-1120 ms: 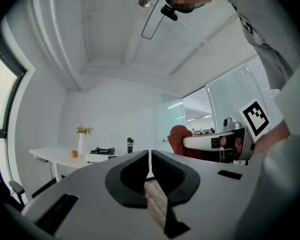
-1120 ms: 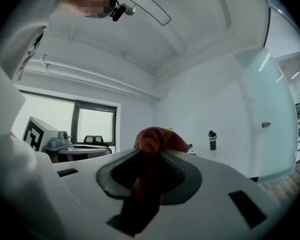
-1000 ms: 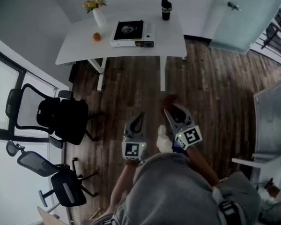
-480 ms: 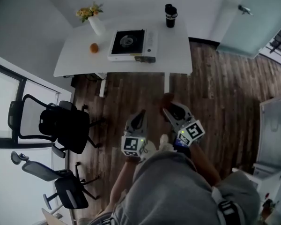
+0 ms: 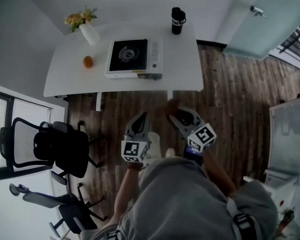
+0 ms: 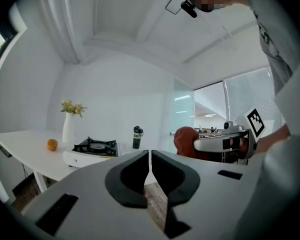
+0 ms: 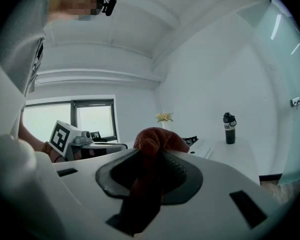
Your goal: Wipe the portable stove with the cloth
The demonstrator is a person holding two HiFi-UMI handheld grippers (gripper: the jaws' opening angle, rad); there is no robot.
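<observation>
Stove (image 5: 132, 58) first: the portable stove sits near the middle of the white desk (image 5: 190, 69), a white body with a black burner top. A dark strip runs along its front edge, and a small mark shows on the white side in the left gripper view, but neither can be read. Behind it to the right stands a black bottle (image 5: 177, 20) with a band of pale lettering too small to read. To the stove's left lie an orange (image 5: 88, 61) and a white vase of yellow flowers (image 5: 85, 28).

The cloth (image 7: 155, 141), rust-orange, is clamped between the jaws of the right gripper (image 7: 151, 159), its bunched end bulging out past the tips. In the head view it hangs over the wooden floor (image 5: 230, 99), short of the desk's near edge and well apart from the stove. The left gripper (image 6: 149, 156) is empty, with its jaws together and only a thin slit between them.

Each gripper carries a cube with black-and-white square markers (image 5: 201, 137), patterns rather than words. Black office chairs (image 5: 60, 146) stand to the left.
</observation>
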